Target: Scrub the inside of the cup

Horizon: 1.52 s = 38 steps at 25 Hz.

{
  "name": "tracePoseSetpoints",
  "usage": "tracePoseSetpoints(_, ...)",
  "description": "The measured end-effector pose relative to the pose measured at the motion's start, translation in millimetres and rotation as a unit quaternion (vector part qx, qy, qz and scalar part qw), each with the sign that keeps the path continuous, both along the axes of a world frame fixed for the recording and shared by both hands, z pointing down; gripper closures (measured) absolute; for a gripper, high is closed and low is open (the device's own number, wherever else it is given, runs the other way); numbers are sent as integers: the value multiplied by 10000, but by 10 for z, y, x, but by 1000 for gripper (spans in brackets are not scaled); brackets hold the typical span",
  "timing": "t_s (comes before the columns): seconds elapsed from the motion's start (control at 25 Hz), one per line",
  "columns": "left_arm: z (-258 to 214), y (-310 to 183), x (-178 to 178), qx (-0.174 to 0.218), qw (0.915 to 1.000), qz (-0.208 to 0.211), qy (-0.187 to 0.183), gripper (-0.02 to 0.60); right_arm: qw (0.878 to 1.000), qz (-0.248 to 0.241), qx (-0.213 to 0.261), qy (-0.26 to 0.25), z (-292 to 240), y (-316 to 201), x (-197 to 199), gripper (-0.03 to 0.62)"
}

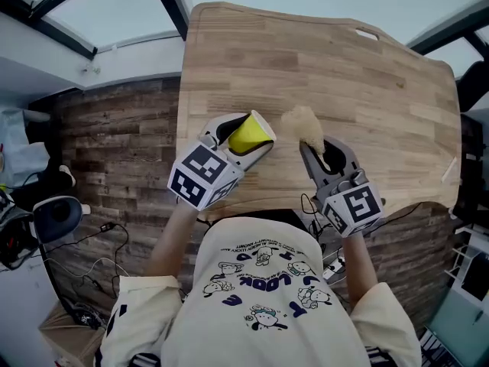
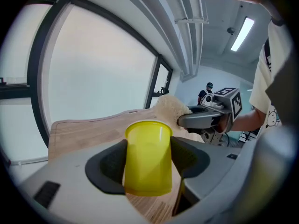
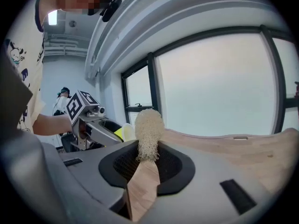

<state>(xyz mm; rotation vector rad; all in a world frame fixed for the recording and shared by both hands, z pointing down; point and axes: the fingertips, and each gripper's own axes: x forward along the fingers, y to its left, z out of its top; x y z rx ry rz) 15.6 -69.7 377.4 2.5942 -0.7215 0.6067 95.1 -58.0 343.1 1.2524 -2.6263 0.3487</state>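
Gripping a yellow cup (image 2: 147, 160) by its sides, the left hand-held gripper (image 1: 246, 138) has its 2 jaws set wide and clamped on the cup's wall, 1 dark pad on each side. The cup's base faces back toward the gripper's body and its open mouth points away along the jaws. The right hand-held gripper (image 3: 148, 158) has its jaws drawn close together, pinching the lower end of a pale, fibrous scrubber (image 3: 148, 127), whose rounded head sticks out past the jaw tips. The scrubber's head sits just beside the cup's rim, outside the cup and not touching it. Both grippers are held over a light wooden table (image 1: 367, 75), near its near edge, with the cup toward the left side. Below that edge, the person's cream printed shirt (image 1: 260, 289) fills the bottom of the head view.
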Motion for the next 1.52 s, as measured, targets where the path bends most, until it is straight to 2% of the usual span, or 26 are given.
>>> tracePoseSetpoints(0.32,6,-35,40,230,9992,-316,24,282,9967,714,-209,-320,76,-58,36,514)
tracePoseSetpoints(0.48,-22,-93,29,257,9979,-557,218,282,9945,947,-260,-372,105,-74,18,514)
tracePoseSetpoints(1.12,45,-108,-74,391,9923,-1172,123,282,9863,1443,-470,-641,259,-71,57,514)
tracePoseSetpoints(1.52,75,-41,-48,325,9916,-1241,178,282,9860,1498,-451,-584,287,-23,31,516)
